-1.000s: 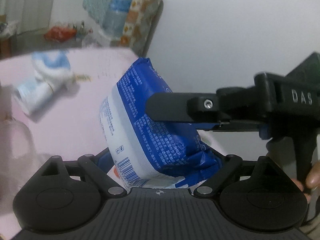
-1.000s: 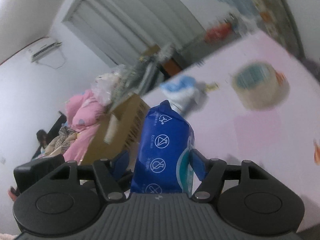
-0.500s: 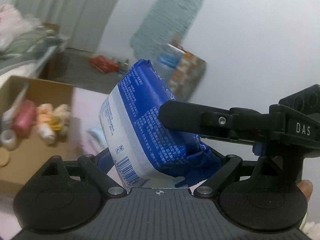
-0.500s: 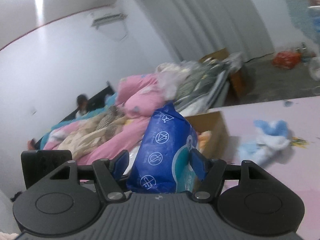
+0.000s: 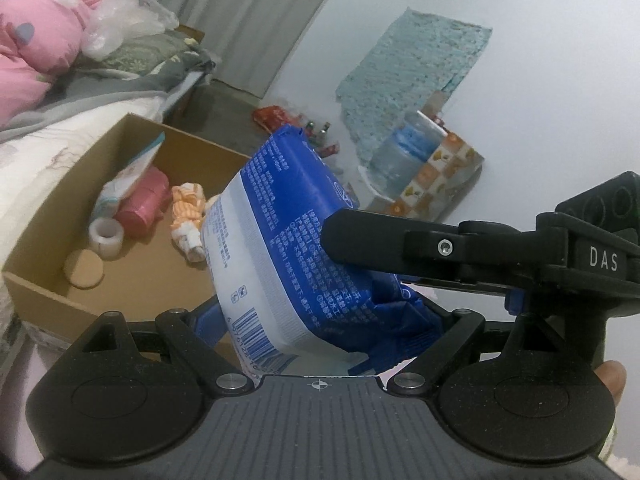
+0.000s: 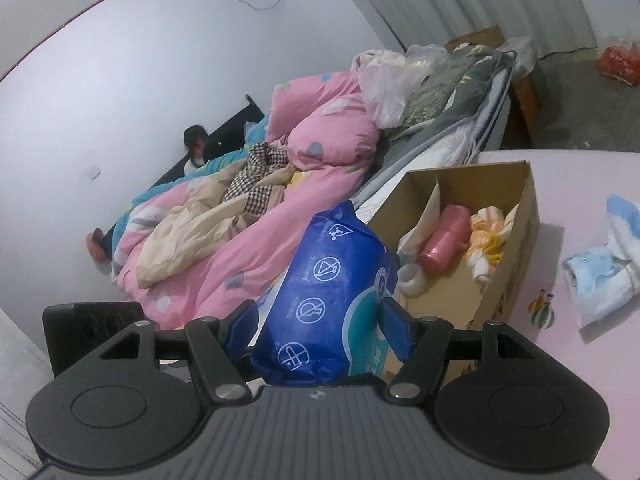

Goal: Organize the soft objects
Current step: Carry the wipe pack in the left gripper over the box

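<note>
Blue-and-white plastic wraps the soft tissue pack [image 5: 288, 256] that is held aloft between two hand-held grippers, near the open cardboard box [image 5: 52, 216] at the table's left edge. The pack is clamped across its narrow side by the right gripper [image 6: 320, 316], whose jaws are closed part-way onto it. Around its long side the left gripper [image 5: 316, 320] is set with jaws spread wide; the pack fills the span, but whether the left pads actually press on it cannot be told from these views. In the left wrist view the right gripper is seen reaching in from the right across the wrapper.

Part of the sorting appears done: inside the box already lie a pink roll [image 6: 444, 236], an orange-striped cloth bundle [image 6: 486, 248], a clear tape roll [image 5: 105, 236], a round cork-coloured disc [image 5: 83, 269] and a pale packet leaning on the far-left wall. The pack is judged to be on its way to the box, not yet released. Left to be cleared, on the pink table [image 6: 580, 380] to the right of the box, is a blue-and-white soft item [image 6: 604, 264]. A bed with pink bedding [image 6: 280, 216] is seen beyond.
</note>
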### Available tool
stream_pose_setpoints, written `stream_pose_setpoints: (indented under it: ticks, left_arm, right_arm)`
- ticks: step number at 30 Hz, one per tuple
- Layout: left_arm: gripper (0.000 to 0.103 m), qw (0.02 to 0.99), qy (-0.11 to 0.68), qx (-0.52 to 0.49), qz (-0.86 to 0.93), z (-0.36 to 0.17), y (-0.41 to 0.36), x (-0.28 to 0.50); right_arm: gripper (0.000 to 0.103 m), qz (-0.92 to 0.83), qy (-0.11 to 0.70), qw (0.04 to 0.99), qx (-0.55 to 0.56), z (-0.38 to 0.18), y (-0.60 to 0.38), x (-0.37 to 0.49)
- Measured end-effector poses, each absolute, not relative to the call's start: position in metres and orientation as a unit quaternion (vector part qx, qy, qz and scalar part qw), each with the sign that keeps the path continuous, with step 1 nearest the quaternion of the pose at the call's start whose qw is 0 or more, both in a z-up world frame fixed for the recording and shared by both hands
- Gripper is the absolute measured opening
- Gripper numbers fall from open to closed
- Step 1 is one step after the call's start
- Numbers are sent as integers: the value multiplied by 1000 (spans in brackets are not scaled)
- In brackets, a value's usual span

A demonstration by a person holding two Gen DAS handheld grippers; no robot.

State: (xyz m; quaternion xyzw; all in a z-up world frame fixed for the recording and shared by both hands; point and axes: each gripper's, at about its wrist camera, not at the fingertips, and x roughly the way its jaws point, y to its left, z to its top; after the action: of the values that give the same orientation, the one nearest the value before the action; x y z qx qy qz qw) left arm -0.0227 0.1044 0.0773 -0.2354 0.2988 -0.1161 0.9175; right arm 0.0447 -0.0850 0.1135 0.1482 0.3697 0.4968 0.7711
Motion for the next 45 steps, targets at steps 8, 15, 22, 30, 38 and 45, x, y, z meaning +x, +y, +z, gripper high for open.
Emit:
stream_pose_setpoints:
  ticks: [8,15,22,30,38,45]
  left_arm:
    - [90,928,285,-215,-106,89,103,-32]
    - [90,942,270,-177,-93,111,101,-30]
    - [90,952,261,-142,-79,123,111,-13]
    - [90,927,315,-190,-78,83,145,39]
    - [90,891,370,-240,-104,37,163,87]
    - [94,841,427,-296,-152,1,171,115]
  right_arm:
    - [37,504,360,771,151,125,-83,39]
    - [38,514,343,770,157,143,-83,38]
    - [38,506,368,758,186,134,-70,65]
    - [38,472,436,737,208,90,-40,119]
    - [38,417,479,748,191,51,-27,154]
    - [37,376,510,749,193,29,-35,169]
